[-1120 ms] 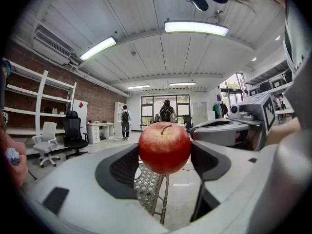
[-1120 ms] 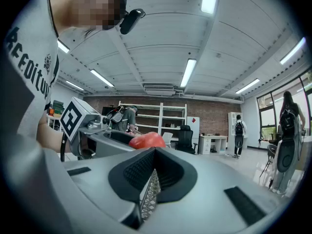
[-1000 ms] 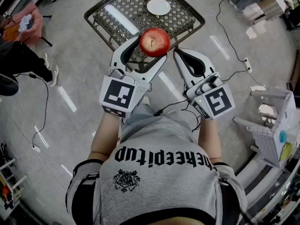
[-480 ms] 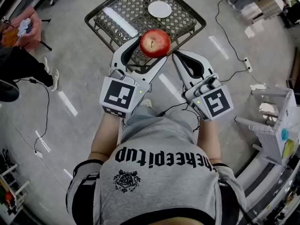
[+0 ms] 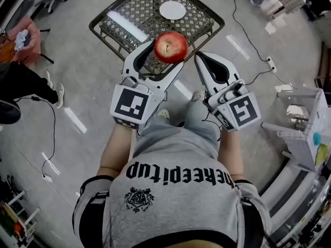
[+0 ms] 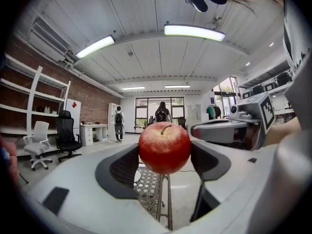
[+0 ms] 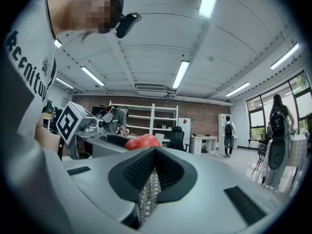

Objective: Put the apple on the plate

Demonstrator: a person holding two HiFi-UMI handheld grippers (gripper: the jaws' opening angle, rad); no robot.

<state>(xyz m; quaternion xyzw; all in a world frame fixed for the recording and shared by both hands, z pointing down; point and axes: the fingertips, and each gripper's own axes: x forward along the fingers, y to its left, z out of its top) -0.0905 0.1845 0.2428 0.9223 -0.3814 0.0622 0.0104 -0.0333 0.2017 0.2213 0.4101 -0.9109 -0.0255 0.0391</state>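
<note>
Lattice metal table bearing white plate, left tool clamping red apple, right tool closed empty, shirt reading "keepitup".

Bare mesh of the table runs open from its near edge to the plate at the far side. The right gripper, just beside the apple held in the left gripper, crowds that side.

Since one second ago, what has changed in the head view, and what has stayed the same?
The person's knee has come forward into view beside the right hand-held gripper, which shifted slightly to the right, shut and empty. Nothing was taken or released. The left hand-held gripper still clamps the apple; the plate stays empty on the mesh table.
</note>
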